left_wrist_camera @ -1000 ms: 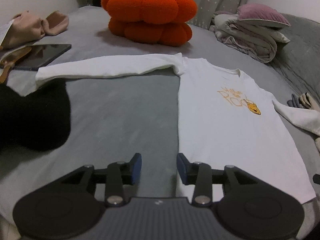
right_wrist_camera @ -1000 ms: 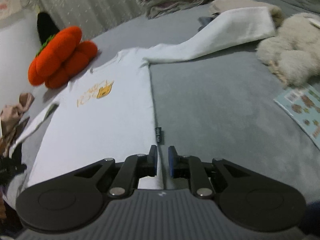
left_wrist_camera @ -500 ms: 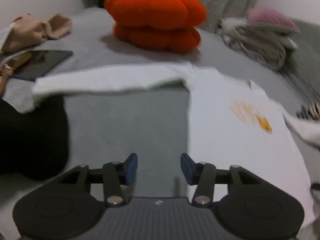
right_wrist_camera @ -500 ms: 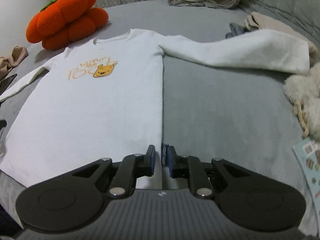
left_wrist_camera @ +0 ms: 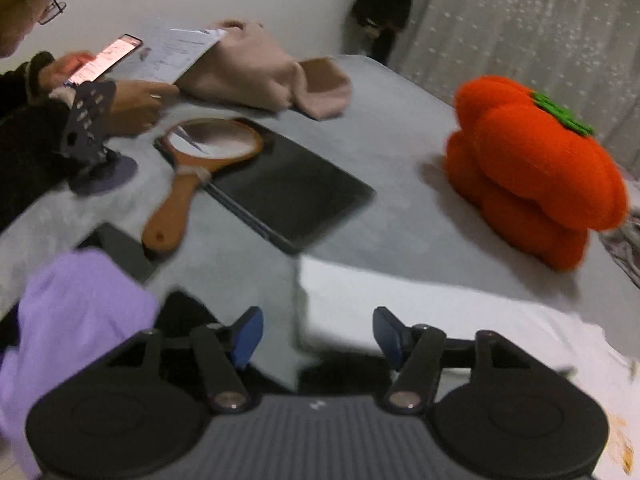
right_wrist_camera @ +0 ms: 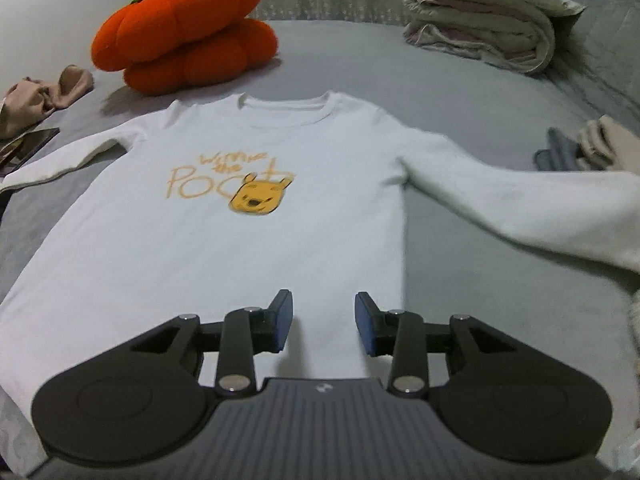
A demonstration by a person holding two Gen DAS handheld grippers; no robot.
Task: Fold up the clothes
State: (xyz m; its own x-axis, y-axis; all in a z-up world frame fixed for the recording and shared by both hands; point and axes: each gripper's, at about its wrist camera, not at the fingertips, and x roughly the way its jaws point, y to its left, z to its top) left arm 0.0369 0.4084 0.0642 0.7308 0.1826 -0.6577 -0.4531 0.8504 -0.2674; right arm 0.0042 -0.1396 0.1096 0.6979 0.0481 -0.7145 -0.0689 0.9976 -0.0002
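Opening empty over white shirt (right_wrist_camera: 224, 248) hem, right gripper (right_wrist_camera: 323, 322), left gripper (left_wrist_camera: 318, 334) widening at sleeve cuff (left_wrist_camera: 320, 300).

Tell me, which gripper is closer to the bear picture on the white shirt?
Right. The right gripper hovers over the white shirt, straight below the bear picture, jaws opening and empty. The left gripper is off by the sleeve end, jaws also opening.
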